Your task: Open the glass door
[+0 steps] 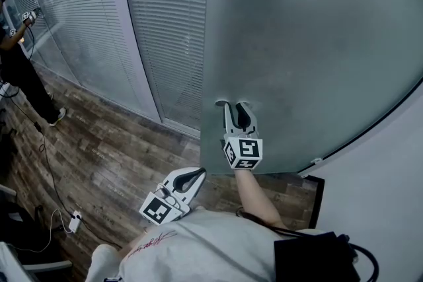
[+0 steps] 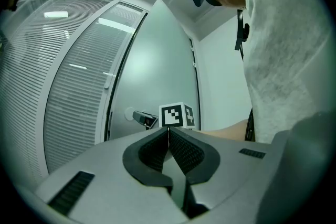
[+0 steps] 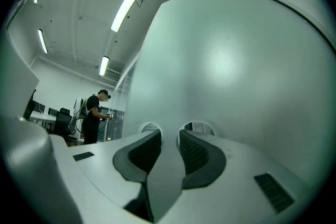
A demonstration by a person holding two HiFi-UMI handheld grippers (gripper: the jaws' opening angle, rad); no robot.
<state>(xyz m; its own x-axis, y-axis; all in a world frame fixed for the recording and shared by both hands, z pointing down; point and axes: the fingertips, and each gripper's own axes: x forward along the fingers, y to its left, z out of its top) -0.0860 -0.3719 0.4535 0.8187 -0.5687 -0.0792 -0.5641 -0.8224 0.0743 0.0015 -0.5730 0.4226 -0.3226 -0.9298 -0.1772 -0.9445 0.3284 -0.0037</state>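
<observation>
The frosted glass door [image 1: 310,43] fills the upper right of the head view. Its metal lever handle [image 1: 221,103] sticks out at mid-height. My right gripper [image 1: 236,109] points at the door, and its jaws are closed around the lever. In the right gripper view the grey lever fills the gap between the pads of my right gripper [image 3: 169,139], with the door [image 3: 236,60] just beyond. The left gripper view shows the handle [image 2: 143,118] running from a round plate to the right gripper's marker cube [image 2: 176,115]. My left gripper [image 1: 196,173] hangs back near my body, shut and empty.
A glass wall with blinds [image 1: 165,30] runs left of the door. A white wall [image 1: 377,201] stands to the right. Cables and a power strip [image 1: 74,221] lie on the wood floor. Another person [image 1: 16,63] stands at the far left by the blinds.
</observation>
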